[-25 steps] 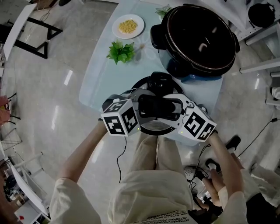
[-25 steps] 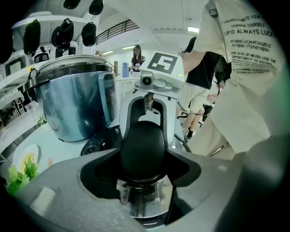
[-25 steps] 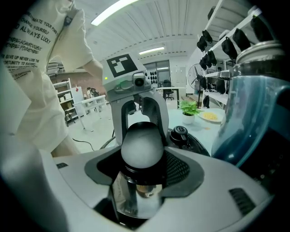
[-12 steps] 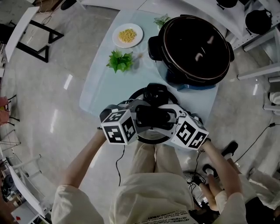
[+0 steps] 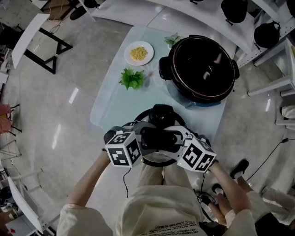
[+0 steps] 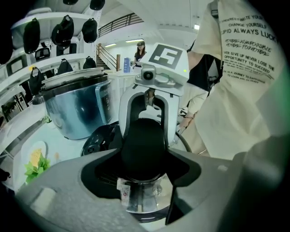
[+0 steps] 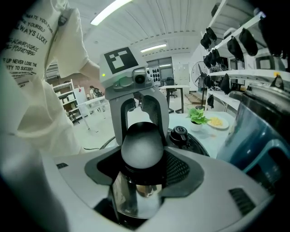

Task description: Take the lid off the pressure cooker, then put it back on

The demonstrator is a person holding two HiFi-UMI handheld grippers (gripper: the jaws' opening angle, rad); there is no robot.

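Observation:
The open pressure cooker [image 5: 203, 69] stands at the table's far right, its dark pot bare. Its black lid [image 5: 152, 160] is held up over the table's near edge, valve knob [image 5: 160, 115] on the far side. My left gripper [image 5: 145, 138] and right gripper [image 5: 177, 138] face each other and are both shut on the lid's black handle [image 5: 160, 137]. In the left gripper view the rounded handle [image 6: 142, 145] fills the jaws of my left gripper [image 6: 142, 156]. The right gripper view shows the same handle [image 7: 141, 147] clamped in my right gripper [image 7: 141, 158], above the lid [image 7: 192, 142].
A white plate of yellow food [image 5: 139, 53] and a green leafy sprig [image 5: 132, 78] lie on the pale table [image 5: 110, 99] to the cooker's left. Another sprig [image 5: 173, 39] sits behind the cooker. White shelving with black pots [image 5: 233, 9] runs along the right.
Both grippers have risen a little with the lid still clamped between them. The head view has shifted, so the table and cooker sit lower in the frame.

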